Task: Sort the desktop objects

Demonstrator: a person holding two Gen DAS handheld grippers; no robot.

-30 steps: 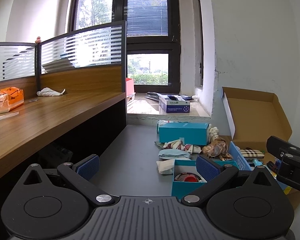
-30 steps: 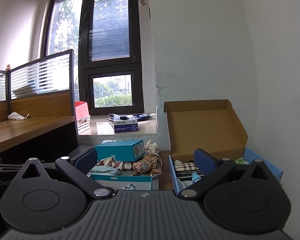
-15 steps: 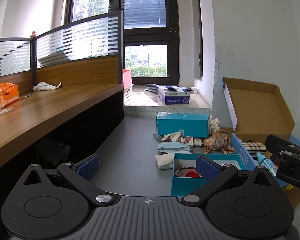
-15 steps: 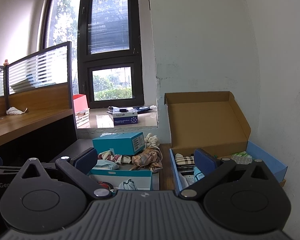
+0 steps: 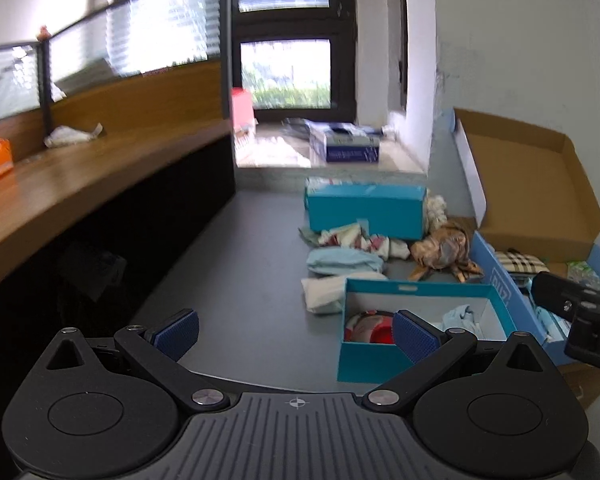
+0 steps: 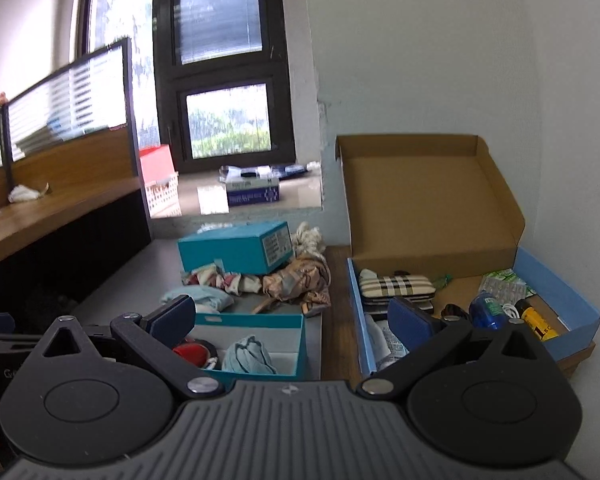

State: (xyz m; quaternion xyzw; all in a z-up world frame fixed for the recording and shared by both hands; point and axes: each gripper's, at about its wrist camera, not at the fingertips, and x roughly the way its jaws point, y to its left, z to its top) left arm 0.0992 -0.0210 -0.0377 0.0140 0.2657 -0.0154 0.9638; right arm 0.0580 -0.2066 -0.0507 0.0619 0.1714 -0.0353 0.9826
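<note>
You are holding your left hand-held gripper [image 5: 296, 334] wide apart and empty above the grey desk [image 5: 240, 280]. Your right hand-held gripper [image 6: 290, 318] is gaping too, gripping nothing. Just beyond it, the small teal box [image 6: 256, 344] is sitting left of the big blue box [image 6: 556, 292], with a blue cloth [image 6: 246, 356] inside.
</note>
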